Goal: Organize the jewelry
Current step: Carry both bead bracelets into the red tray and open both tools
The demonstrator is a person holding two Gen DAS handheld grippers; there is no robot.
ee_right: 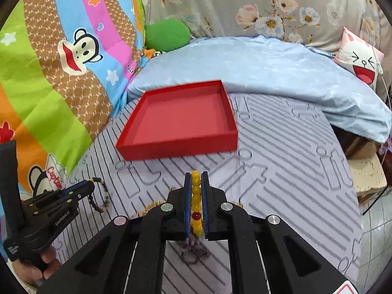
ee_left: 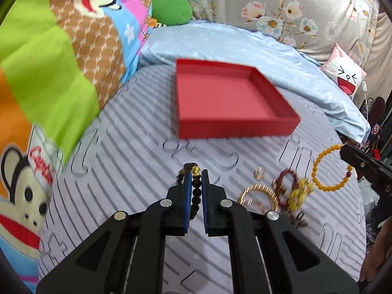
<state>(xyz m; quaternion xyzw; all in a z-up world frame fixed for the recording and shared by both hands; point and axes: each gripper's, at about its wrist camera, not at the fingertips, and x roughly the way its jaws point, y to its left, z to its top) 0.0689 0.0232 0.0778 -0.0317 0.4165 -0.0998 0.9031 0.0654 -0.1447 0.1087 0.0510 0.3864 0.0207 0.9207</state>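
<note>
An empty red tray (ee_left: 289, 118) (ee_right: 221, 140) sits on the striped grey mat. My left gripper (ee_left: 196, 175) is shut on a dark bead bracelet (ee_left: 196, 192) with a gold charm, held above the mat short of the tray; it also shows in the right wrist view (ee_right: 98, 197). My right gripper (ee_right: 196, 177) is shut on a yellow bead bracelet (ee_right: 196, 199) with one red bead, which hangs as a ring in the left wrist view (ee_left: 325, 171). On the mat lie a gold bangle (ee_left: 257, 193), a small gold ring (ee_left: 259, 173) and a dark red bracelet with yellow charms (ee_left: 292, 188).
A colourful cartoon quilt (ee_left: 49, 73) rises on the left. A light blue blanket (ee_left: 245, 44) and a floral cover (ee_right: 269, 5) lie behind the tray. A green cushion (ee_right: 166, 34) and a pink face pillow (ee_right: 360, 58) sit at the back.
</note>
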